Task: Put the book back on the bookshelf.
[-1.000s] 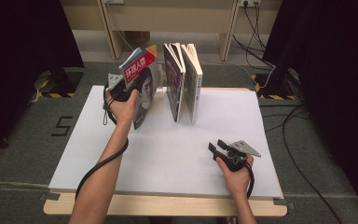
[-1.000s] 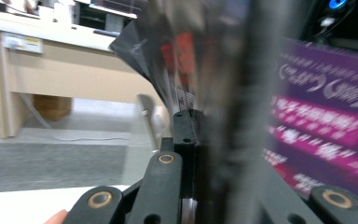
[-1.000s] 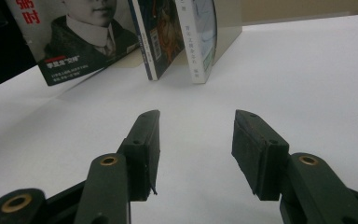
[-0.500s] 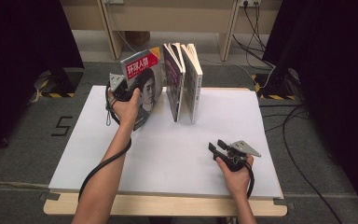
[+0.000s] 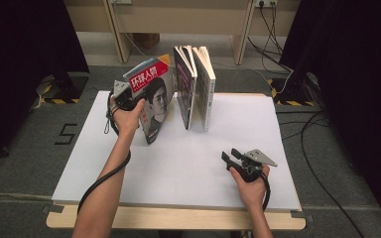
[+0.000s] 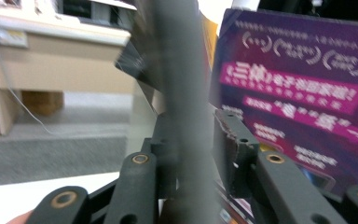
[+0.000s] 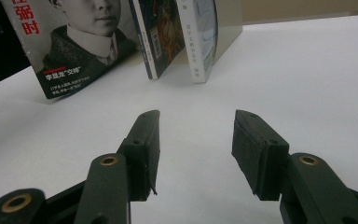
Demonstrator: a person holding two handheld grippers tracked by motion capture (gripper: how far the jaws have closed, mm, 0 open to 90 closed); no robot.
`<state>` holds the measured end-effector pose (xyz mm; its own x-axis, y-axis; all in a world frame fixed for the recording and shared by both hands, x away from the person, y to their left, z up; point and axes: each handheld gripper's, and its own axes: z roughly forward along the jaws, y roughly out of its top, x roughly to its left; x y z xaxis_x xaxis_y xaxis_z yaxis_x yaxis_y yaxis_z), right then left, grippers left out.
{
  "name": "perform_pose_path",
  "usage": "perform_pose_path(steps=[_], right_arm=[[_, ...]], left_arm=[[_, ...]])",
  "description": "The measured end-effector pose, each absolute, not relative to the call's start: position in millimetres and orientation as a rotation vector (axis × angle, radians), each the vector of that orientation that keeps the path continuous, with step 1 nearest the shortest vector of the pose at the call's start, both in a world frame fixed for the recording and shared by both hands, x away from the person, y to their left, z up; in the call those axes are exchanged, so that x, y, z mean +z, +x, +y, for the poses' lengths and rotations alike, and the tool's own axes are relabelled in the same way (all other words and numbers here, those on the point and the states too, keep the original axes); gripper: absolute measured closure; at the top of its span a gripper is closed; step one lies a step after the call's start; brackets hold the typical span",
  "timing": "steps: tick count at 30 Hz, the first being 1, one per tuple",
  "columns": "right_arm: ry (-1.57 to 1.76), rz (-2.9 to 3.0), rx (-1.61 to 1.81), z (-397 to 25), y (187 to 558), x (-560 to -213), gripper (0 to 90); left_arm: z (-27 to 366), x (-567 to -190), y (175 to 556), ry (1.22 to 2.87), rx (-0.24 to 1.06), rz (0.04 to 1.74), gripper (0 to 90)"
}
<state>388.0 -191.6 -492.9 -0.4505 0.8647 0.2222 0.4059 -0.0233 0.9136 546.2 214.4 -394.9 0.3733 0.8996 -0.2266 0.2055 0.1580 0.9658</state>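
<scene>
At the far left of the table [image 5: 79, 163], the left gripper [image 5: 125, 99] clamps the edge of a magazine [image 5: 151, 99], forearm stretched forward, wrist raised. The magazine leans tilted, its bottom on the table just left of two upright books [image 5: 196, 89]; it stands steeper and closer to them than before. The right gripper [image 5: 238, 157] rests near the front edge, jaws apart, unmoved.

Magazine [image 5: 151, 101] leans left of two upright books [image 5: 194, 87] on table [image 5: 178, 168].
</scene>
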Motion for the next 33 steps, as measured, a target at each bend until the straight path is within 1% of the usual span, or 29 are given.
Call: perform_pose_path(steps=[1,3,6,9,21,24,28,31,33], right_arm=[[1.325,1.843,1.476,-192,388,-493,52.2],[1.328,1.843,1.477,-192,388,-493,52.2],[1.326,1.844,1.478,-192,388,-493,52.0],[1.331,1.845,1.477,-192,388,-493,52.0],[1.336,1.849,1.475,-191,389,-493,51.6],[1.338,1.855,1.469,-191,389,-493,51.2],[1.341,1.856,1.468,-191,389,-493,51.0],[1.337,1.855,1.474,-192,389,-493,50.9],[1.351,1.848,1.48,-192,389,-493,50.9]], left_arm=[[214,-395,546,1.346,0.681,1.109,67.0],[215,-397,546,1.357,0.642,1.132,66.3],[216,-398,546,1.375,0.628,1.145,65.9],[213,-400,548,1.432,0.59,1.161,65.8],[208,-409,549,1.536,0.547,1.188,80.1],[209,-410,550,1.539,0.497,1.181,84.4],[207,-406,550,1.564,0.509,1.166,86.2],[203,-399,549,1.573,0.571,1.121,86.3],[203,-397,548,1.565,0.586,1.109,86.4]])
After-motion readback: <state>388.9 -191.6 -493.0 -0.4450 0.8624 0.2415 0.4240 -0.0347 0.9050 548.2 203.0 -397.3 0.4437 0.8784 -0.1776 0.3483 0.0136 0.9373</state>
